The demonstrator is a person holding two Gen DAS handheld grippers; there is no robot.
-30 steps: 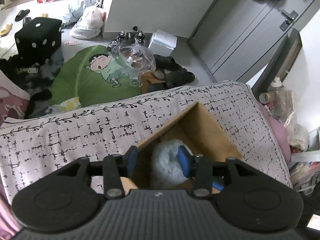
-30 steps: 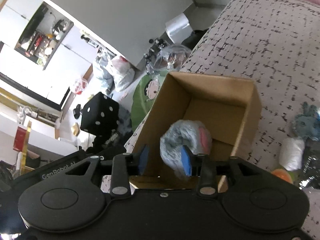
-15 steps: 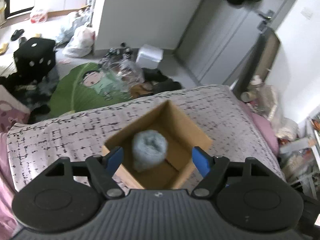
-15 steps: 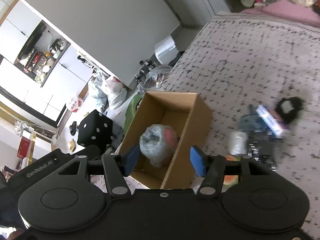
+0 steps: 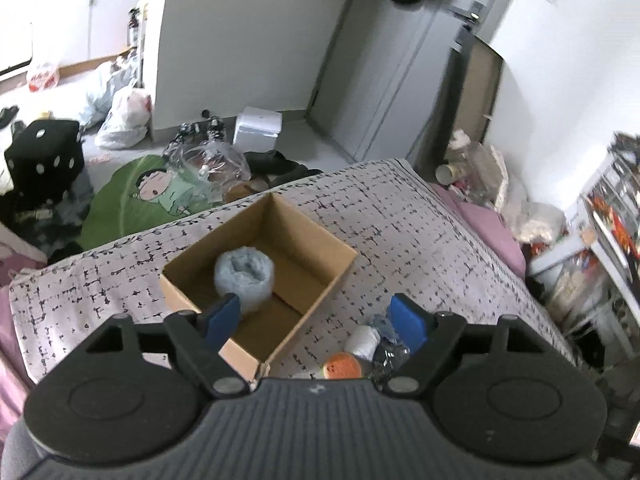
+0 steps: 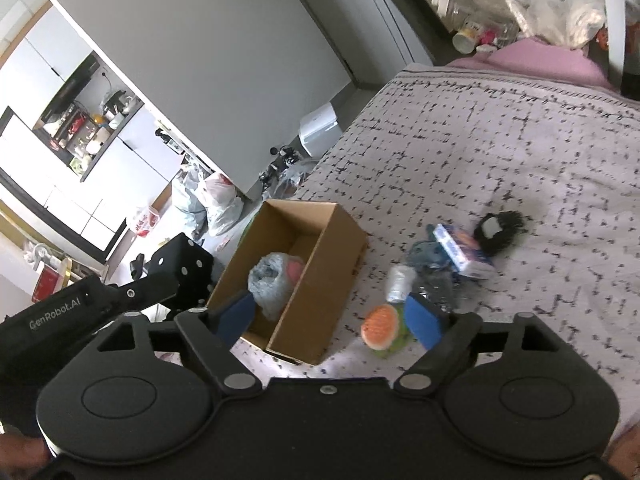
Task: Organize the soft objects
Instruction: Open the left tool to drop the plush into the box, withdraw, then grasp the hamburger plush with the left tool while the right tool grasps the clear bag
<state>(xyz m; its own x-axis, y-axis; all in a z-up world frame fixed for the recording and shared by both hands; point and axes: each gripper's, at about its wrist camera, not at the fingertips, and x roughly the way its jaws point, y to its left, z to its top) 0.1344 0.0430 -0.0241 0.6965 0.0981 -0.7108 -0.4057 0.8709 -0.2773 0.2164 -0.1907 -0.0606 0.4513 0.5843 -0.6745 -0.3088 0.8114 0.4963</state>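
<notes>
Lot, bedroom, items listed left to right across the two wrist views.

1. Cardboard box [image 5: 280, 280], centre-left of the left wrist view, open-topped, sitting on the patterned bedspread [image 5: 420, 240]. It sits near the bed edge, above the floor clutter. Risk: a push on its wall in passing may slide it toward that edge.

2. Blue-grey fluffy toy [image 5: 244, 276], inside the box, against the left wall; the right wrist view shows a pink patch on it [image 6: 276, 280]. Free of both tools. Risk: slight; it takes up part of the floor, so later items may pile and spill over the low wall.

3. Left gripper [image 5: 316, 322], lower centre, blue pads spread wide, holding nothing, above the near corner of the box.

4. Right gripper [image 6: 332, 316], lower centre of its view, likewise spread and empty, between box and pile.

5. Loose pile, centre-right of the right wrist view, well outside the box: orange-and-green plush [image 6: 382, 332], white roll [image 6: 400, 282], crinkled clear plastic [image 6: 434, 288], blue carton [image 6: 462, 254], black furry piece [image 6: 500, 228]. Risk: the items touch and overlap, so a closing grip may catch plastic or carton with a soft piece, or snag and drag a neighbour. The carton looks rigid, likely not for boxing.
</notes>
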